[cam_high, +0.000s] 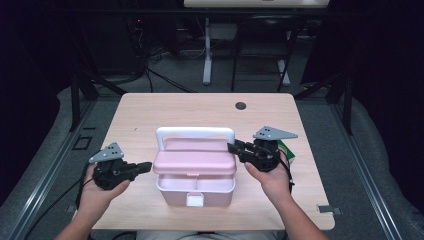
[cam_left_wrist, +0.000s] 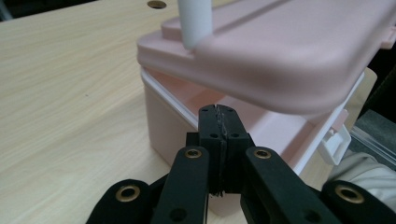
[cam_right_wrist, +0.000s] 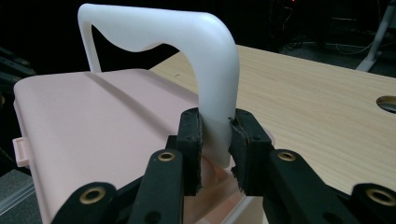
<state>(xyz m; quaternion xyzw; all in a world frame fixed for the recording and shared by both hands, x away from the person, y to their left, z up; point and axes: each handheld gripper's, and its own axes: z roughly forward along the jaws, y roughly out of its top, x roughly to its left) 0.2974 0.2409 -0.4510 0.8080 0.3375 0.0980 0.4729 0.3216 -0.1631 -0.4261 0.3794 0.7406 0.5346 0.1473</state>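
A pink box (cam_high: 172, 194) with a white handle (cam_high: 195, 132) stands at the table's front middle. Its lid (cam_high: 194, 162) is lifted a little off the base. My right gripper (cam_high: 231, 147) is at the box's right and is shut on the handle's right leg (cam_right_wrist: 212, 93). The jaws (cam_right_wrist: 215, 128) press that leg from both sides, just above the lid (cam_right_wrist: 93, 121). My left gripper (cam_high: 147, 165) is shut and holds nothing. Its tips (cam_left_wrist: 219, 114) sit at the box's left end, at the gap between lid (cam_left_wrist: 289, 51) and base (cam_left_wrist: 168, 130).
The wooden table (cam_high: 150, 115) has a round cable hole (cam_high: 241, 105) at the back. A green item (cam_high: 286, 150) lies behind my right hand. A white latch (cam_high: 195, 200) hangs at the box's front. Desk legs and cables stand on the floor beyond.
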